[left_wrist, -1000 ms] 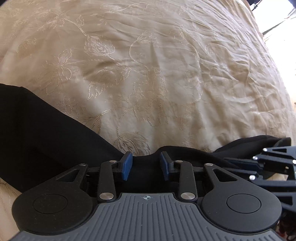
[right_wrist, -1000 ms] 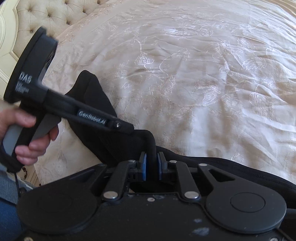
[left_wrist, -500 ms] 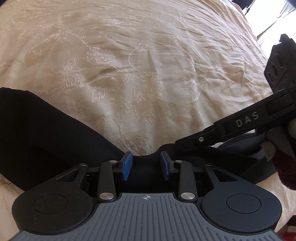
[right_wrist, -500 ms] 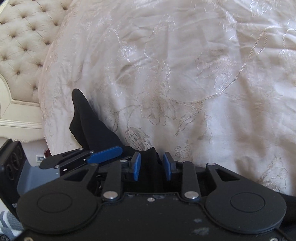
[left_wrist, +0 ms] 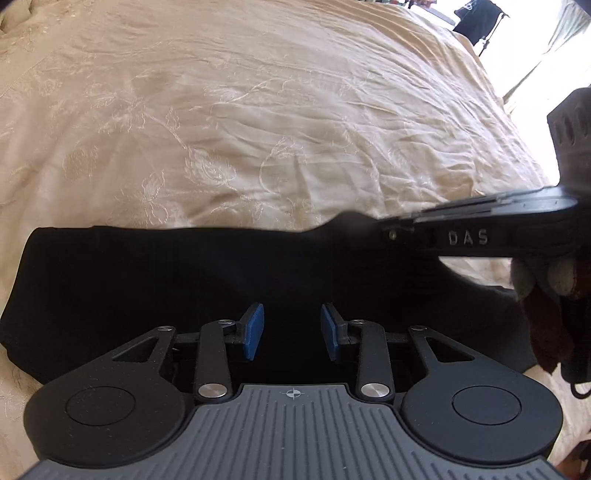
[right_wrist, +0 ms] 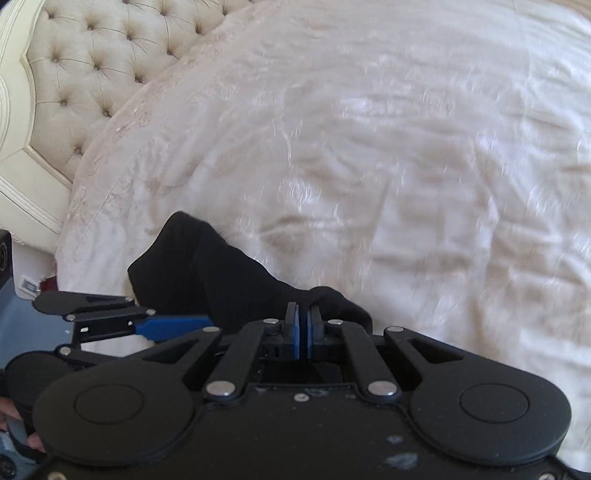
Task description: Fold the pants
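The black pants (left_wrist: 155, 280) lie as a wide dark band across the cream bedspread in the left wrist view. My left gripper (left_wrist: 291, 330) is open just above the black cloth, its blue pads apart with nothing between them. The right gripper's body (left_wrist: 480, 236), marked DAS, reaches in from the right over the pants' far edge. In the right wrist view my right gripper (right_wrist: 303, 330) is shut on a bunched fold of the pants (right_wrist: 207, 273), which trail away to the upper left. The left gripper's blue finger (right_wrist: 170, 326) shows at the left.
The cream embroidered bedspread (left_wrist: 277, 122) fills the space beyond the pants. A tufted headboard (right_wrist: 85, 70) stands at the upper left of the right wrist view, with the bed's edge below it. A dark stand (left_wrist: 476, 18) is beyond the bed's far corner.
My left gripper has moved over the pants and stayed open. My right gripper has closed on the black cloth, having been partly open half a second ago, and swung across the pants' edge.
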Demonstrator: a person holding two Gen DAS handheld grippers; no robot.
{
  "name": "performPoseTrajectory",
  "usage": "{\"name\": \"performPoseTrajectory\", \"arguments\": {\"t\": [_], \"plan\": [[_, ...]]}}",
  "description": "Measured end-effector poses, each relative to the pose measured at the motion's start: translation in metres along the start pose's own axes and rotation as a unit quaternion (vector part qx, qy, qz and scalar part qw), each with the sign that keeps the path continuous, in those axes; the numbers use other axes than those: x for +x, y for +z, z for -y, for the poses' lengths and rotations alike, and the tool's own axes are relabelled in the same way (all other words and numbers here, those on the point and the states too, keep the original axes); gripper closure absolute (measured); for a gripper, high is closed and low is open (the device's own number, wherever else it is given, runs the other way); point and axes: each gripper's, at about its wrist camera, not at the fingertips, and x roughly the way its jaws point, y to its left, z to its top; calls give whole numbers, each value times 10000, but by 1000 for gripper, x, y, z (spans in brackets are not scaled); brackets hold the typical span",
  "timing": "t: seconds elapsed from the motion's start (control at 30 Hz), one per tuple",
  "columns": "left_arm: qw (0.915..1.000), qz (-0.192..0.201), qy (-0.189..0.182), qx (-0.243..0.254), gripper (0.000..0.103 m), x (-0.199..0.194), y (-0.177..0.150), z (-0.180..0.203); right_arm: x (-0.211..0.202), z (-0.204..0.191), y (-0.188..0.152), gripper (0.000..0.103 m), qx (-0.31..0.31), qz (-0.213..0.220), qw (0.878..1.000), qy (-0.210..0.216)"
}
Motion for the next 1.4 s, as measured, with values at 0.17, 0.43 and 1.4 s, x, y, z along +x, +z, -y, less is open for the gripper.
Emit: {"name": "performPoseTrajectory", "arguments": {"t": [0.17, 0.43, 1.4], "plan": [[9899, -1334, 478, 92, 71, 53, -18, -7, 25, -7, 11, 98, -678, 57, 9949, -741], [9887, -1333, 513, 462, 70, 51, -30, 1, 73, 9, 15, 98, -650, -373, 9910, -1109], [9830, -1035, 1512, -58, 69, 18, -41, -77, 13, -35, -136, 77, 1319, -428, 9781, -1555]]}}
